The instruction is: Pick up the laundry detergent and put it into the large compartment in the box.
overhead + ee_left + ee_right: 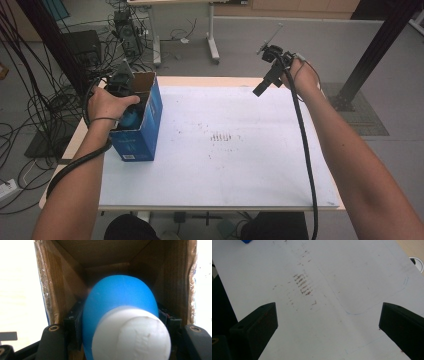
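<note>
A blue cardboard box (142, 127) stands open-topped at the table's left. My left gripper (127, 107) reaches down into it, shut on a blue bottle with a white cap (120, 322). In the left gripper view the bottle sits between the two jaws, inside the brown walls of the box (57, 287). A patch of the blue bottle (131, 119) shows in the box mouth under the left hand. My right gripper (262, 87) hangs in the air above the table's far right corner, open, with nothing between its fingers (259, 322).
The white table top (225, 150) carries small brown marks (302, 284) near its middle. Cables, a black stand and table legs crowd the floor at the left and beyond the far edge. A black post stands at the right.
</note>
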{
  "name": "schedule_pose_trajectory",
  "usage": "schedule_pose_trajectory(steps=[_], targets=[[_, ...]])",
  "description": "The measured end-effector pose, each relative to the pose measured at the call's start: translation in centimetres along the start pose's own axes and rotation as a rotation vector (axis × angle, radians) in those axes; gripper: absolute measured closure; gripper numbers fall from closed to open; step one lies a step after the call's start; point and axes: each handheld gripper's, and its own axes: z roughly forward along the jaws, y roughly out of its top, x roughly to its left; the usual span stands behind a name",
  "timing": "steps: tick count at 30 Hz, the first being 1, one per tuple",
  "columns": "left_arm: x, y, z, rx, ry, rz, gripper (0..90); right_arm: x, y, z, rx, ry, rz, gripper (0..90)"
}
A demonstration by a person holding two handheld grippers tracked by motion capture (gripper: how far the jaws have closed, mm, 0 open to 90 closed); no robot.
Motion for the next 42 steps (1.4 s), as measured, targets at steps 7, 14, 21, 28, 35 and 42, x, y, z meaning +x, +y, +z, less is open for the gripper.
schedule_pose_trajectory(steps=[7, 14, 21, 28, 35, 42], targets=[[-0.1, 0.1, -1.1, -0.02, 0.005, 0.005, 36.1, 0.0, 0.0, 0.0, 0.002, -0.001, 0.0, 1.7], [-0.3, 0.1, -2.1, -0.031, 0.012, 0.009, 35.5, 0.2, 0.1, 0.0, -0.003, 0.0, -0.002, 1.7], [-0.6, -0.1, -3.5, -0.056, 0.011, 0.019, 35.2, 0.4, 0.2, -0.1, -0.002, -0.003, -0.011, 1.7], [-0.9, -0.4, -5.1, -0.077, 0.013, 0.039, 34.8, 0.6, 0.3, -0.2, -0.004, -0.003, -0.013, 1.8], [-1.4, -0.7, -6.5, -0.094, 0.012, 0.057, 33.3, 0.9, 0.5, -0.3, -0.004, -0.004, -0.016, 1.7], [-1.6, -0.8, -7.5, -0.108, 0.013, 0.063, 31.1, 0.9, 0.6, -0.2, -0.003, -0.003, -0.017, 1.8]])
